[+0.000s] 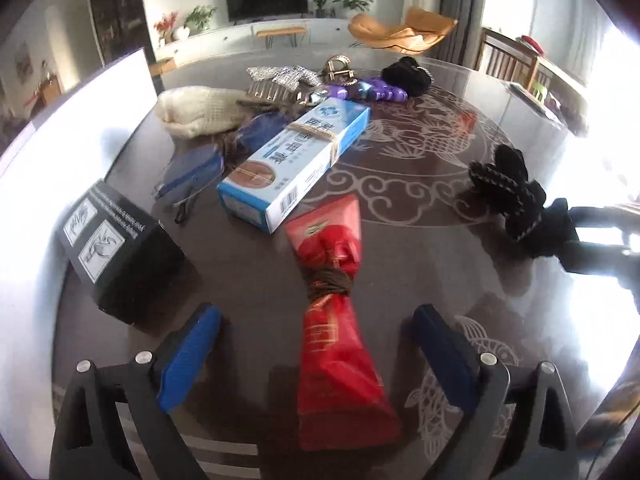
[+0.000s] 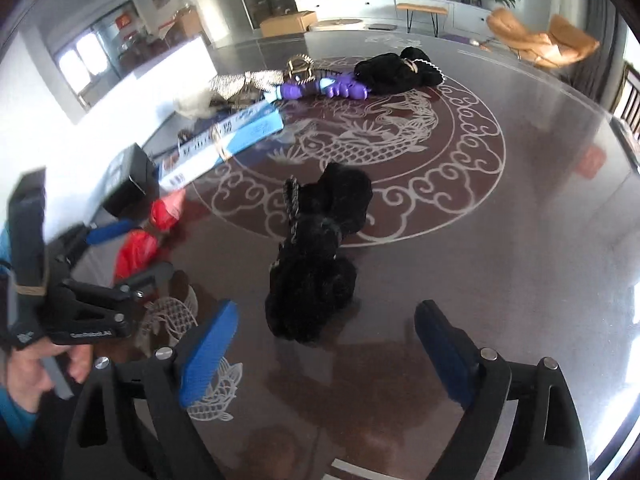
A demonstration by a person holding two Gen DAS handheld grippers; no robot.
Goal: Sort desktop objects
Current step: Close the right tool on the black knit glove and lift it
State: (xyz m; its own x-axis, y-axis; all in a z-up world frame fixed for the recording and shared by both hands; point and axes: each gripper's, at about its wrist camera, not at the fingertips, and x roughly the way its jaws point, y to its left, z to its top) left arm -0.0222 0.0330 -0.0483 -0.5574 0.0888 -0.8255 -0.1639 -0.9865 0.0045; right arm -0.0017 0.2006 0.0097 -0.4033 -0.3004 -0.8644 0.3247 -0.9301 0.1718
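Note:
A red tube (image 1: pixel 336 340) tied round its middle with brown string lies on the dark table, pointing away from me. My left gripper (image 1: pixel 318 344) is open, its blue pads on either side of the tube and clear of it. A black fluffy glove-like thing (image 2: pixel 316 264) lies just ahead of my open right gripper (image 2: pixel 328 344), which does not touch it. The right wrist view also shows the left gripper (image 2: pixel 128 254) astride the red tube (image 2: pixel 136 248), held by a hand (image 2: pixel 36 368). The black fluffy thing (image 1: pixel 516 196) appears at the right of the left wrist view.
Behind the tube lie a blue-white box (image 1: pixel 296 160) bound with string, a black box (image 1: pixel 120 248), a blue pouch (image 1: pixel 200 164) and a cream knit bag (image 1: pixel 196 112). Farther back are silver blister packs (image 1: pixel 280 74), a purple toy (image 2: pixel 320 88) and another black fluffy item (image 2: pixel 396 68).

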